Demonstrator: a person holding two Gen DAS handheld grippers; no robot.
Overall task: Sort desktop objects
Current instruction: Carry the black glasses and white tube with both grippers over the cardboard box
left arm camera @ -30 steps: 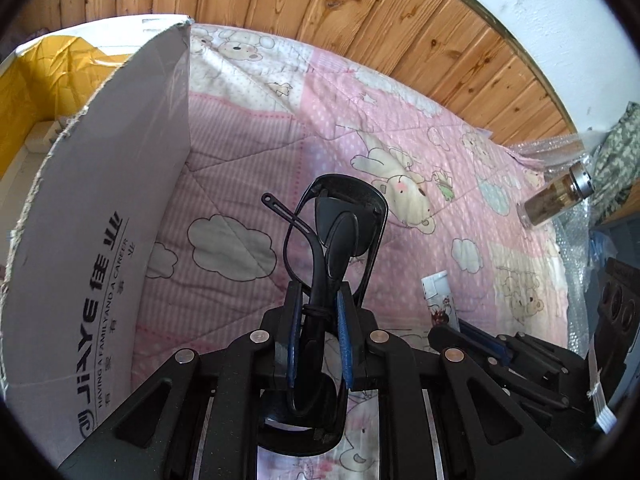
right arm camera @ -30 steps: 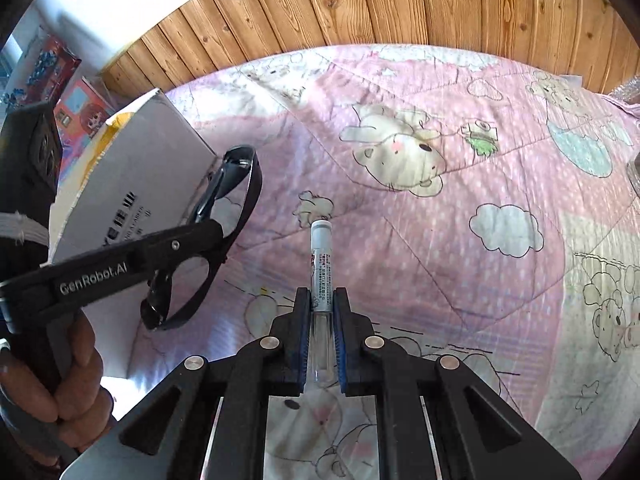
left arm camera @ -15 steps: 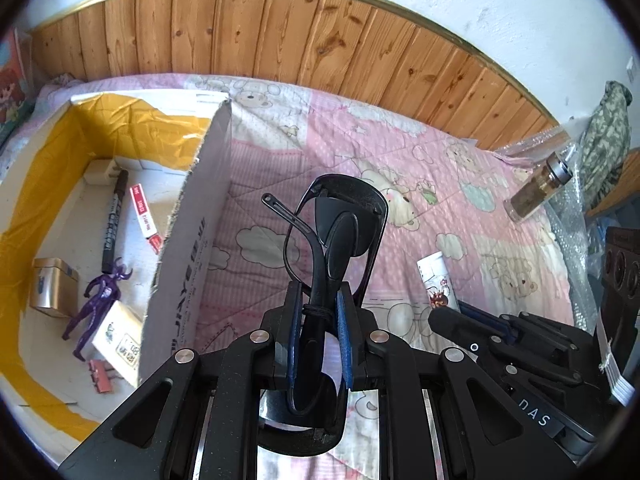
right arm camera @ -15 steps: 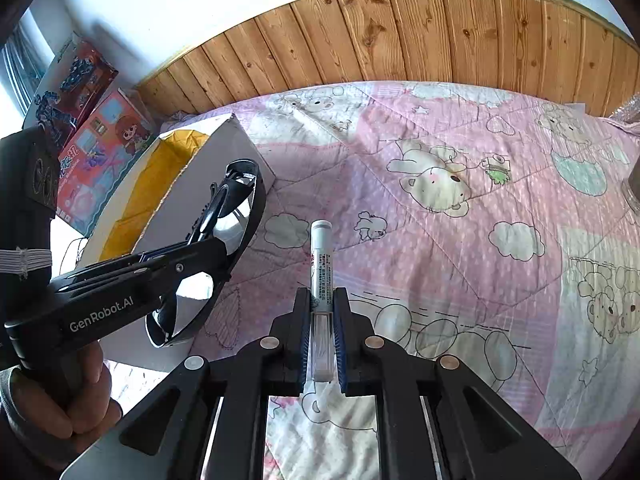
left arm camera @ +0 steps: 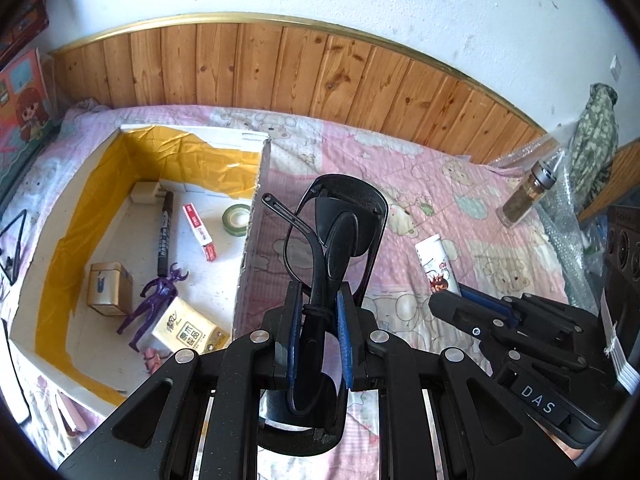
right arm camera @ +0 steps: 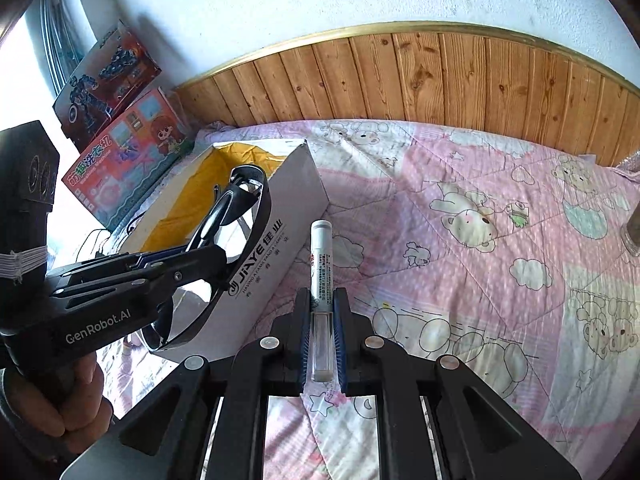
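Surface: bed with a pink bear-print quilt [right arm camera: 460, 216], wood-panelled wall [right arm camera: 440, 80] behind.
Box: white cardboard box [left arm camera: 252, 240], yellow-lined, printed "JiAYE".
Left gripper [left arm camera: 318, 320]: fingers clamped on black glasses [left arm camera: 336, 232], beside the box; marked "GenRobot.AI".
Right gripper [right arm camera: 322, 320]: fingers closed on a white tube [right arm camera: 321, 264] above the quilt; marked "DAS".

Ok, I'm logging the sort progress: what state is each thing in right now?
left gripper: shut on the sunglasses.
sunglasses: folded, held off the quilt.
right gripper: shut on the white tube.
white tube: capped, held.
cardboard box: open.
glass jar: lidded, tilted.
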